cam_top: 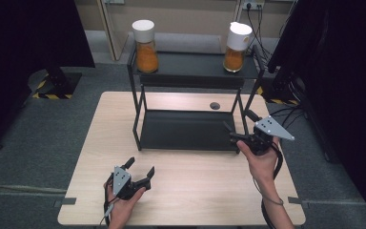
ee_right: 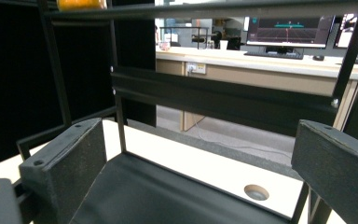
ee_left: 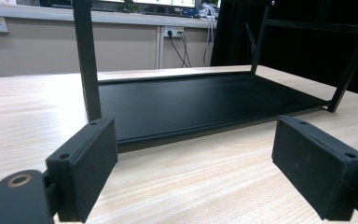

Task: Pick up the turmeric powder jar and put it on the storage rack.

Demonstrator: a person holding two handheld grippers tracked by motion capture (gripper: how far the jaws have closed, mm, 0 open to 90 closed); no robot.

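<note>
Both claws stand wide open with nothing between their pads. We see the left gripper [cam_top: 139, 170] resting low on the near part of the wooden table [cam_top: 76, 167], held in the left hand [cam_top: 124, 202], its 2 jaws aimed at the black rack [cam_top: 186, 130] ahead. In the left gripper view, the rack's lower shelf [ee_left: 200, 100] lies just beyond the pads, apart from them, with a front post rising at left.

We find the right gripper [cam_top: 238, 129] at the rack's front right corner, held above the table by the right hand [cam_top: 263, 160], jaws pointing left into the space over the lower shelf. In the right gripper view, that shelf [ee_right: 168, 196] lies right under the jaws.

On the upper shelf [cam_top: 190, 64], well beyond both claws, stand 2 white-lidded jars of orange powder: the left jar [cam_top: 145, 40] and the right jar [cam_top: 237, 42].
</note>
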